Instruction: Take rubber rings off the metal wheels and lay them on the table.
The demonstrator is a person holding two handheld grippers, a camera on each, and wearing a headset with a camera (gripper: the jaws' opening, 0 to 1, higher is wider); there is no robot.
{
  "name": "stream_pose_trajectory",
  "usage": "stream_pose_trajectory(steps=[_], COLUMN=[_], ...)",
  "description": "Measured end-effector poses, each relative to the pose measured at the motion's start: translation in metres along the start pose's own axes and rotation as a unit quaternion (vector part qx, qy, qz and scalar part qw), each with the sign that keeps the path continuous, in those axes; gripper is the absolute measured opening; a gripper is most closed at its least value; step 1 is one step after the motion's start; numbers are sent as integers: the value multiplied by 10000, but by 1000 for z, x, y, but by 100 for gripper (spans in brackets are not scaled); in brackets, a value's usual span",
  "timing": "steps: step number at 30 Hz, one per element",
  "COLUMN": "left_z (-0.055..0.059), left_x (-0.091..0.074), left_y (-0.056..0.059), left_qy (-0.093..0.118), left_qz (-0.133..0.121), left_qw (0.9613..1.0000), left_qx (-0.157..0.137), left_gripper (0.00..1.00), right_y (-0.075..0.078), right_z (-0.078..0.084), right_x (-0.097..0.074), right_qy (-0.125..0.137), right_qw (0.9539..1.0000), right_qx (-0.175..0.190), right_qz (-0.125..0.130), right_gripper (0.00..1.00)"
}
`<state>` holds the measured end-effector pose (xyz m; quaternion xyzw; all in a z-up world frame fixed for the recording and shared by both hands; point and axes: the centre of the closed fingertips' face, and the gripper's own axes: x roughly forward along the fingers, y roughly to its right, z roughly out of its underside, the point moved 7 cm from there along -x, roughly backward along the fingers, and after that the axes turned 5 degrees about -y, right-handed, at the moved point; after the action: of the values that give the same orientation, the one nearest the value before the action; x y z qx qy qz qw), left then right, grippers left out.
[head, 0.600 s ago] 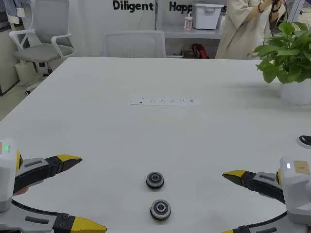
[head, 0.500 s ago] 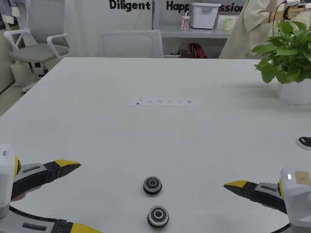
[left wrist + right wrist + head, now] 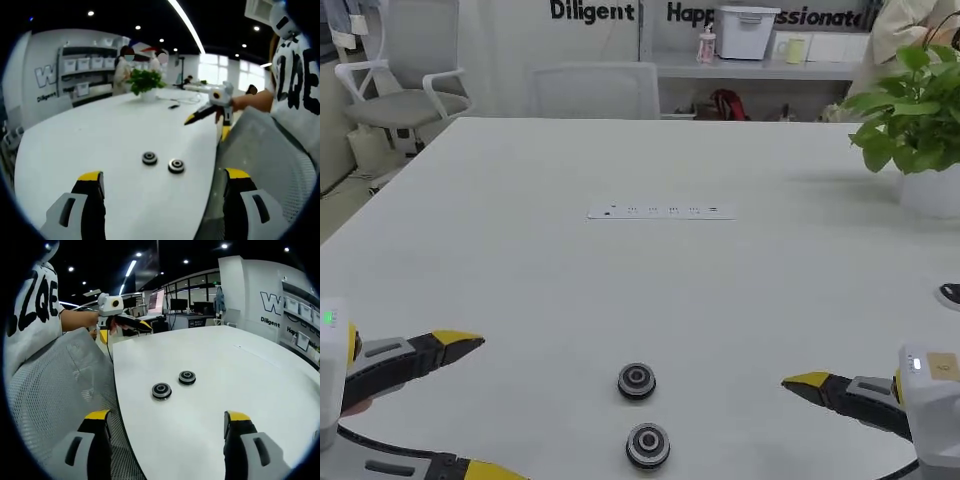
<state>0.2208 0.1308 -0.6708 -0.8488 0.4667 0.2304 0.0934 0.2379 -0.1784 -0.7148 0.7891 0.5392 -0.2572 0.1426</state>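
Two small metal wheels with black rubber rings lie flat on the white table [image 3: 520,230] near its front edge: the farther wheel [image 3: 637,381] [image 3: 149,158] [image 3: 187,377] and the nearer wheel [image 3: 648,445] [image 3: 176,166] [image 3: 161,390]. My left gripper [image 3: 485,405] [image 3: 164,176] is open, well left of them and holding nothing. My right gripper [image 3: 788,435] [image 3: 167,415] is open on their right, also apart from them. Each gripper shows across the table in the other's view, the right one [image 3: 205,127] and the left one [image 3: 126,332], both held by hands.
A flush power strip [image 3: 660,211] sits mid-table. A potted plant [image 3: 915,120] stands at the far right, with a small black object [image 3: 950,295] at the right edge. Chairs [image 3: 595,90] stand behind the table. A mesh chair back [image 3: 65,385] is by the near edge.
The head camera has shifted slightly. Both grippers stay open in about the same places. The person at the back has moved off to the right.
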Motion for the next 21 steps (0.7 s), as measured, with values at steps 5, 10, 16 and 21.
stream_pose_trajectory(steps=[5,10,16,21], left_z=[0,-1,0,0], left_x=[-1,-1,-1,0], left_y=[0,1,1,2], left_qy=[-23,-33,-73,-85], left_qz=[-3,1,29,51], left_qw=[10000,10000,10000,9999], left_qx=[15,36,57,63], left_gripper=[100,100,100,100], right_y=[0,-1,-1,-2], right_z=[-1,-2,-2,-2], right_x=[0,0,0,1], right_qy=[-3,-12,-14,-40], right_qw=[10000,10000,10000,10000], right_qx=[-21,-25,-34,-21], right_qz=[-22,-36,-51,-65], right_gripper=[89,89,89,89])
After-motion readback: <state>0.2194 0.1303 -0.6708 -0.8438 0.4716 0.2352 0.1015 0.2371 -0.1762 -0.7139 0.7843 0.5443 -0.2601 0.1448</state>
